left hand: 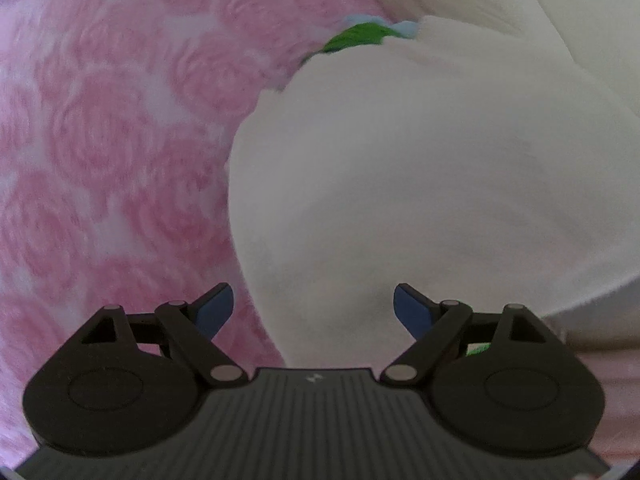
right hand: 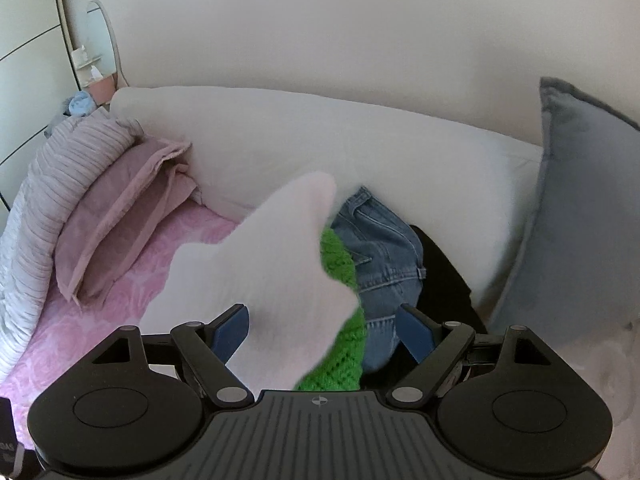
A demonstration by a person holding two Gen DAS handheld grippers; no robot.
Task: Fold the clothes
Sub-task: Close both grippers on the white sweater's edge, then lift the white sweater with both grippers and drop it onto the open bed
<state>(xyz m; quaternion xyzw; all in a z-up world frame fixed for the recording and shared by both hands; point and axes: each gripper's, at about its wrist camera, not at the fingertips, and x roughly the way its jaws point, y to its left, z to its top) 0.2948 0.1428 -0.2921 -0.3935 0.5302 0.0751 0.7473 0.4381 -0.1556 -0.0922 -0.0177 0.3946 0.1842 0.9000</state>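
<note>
Left wrist view: left claw [left hand: 313,306] spread above a white garment [left hand: 400,184]; right claw [right hand: 322,330] spread wide, white cloth between its pads, unpinched.

Garment [right hand: 260,264] overlies knit [right hand: 340,264], jeans [right hand: 380,248] right.

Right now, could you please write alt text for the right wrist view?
A white cloth garment lies between the open right gripper pads, over a green knitted garment and blue denim jeans on a pink rose-patterned bedsheet.
</note>
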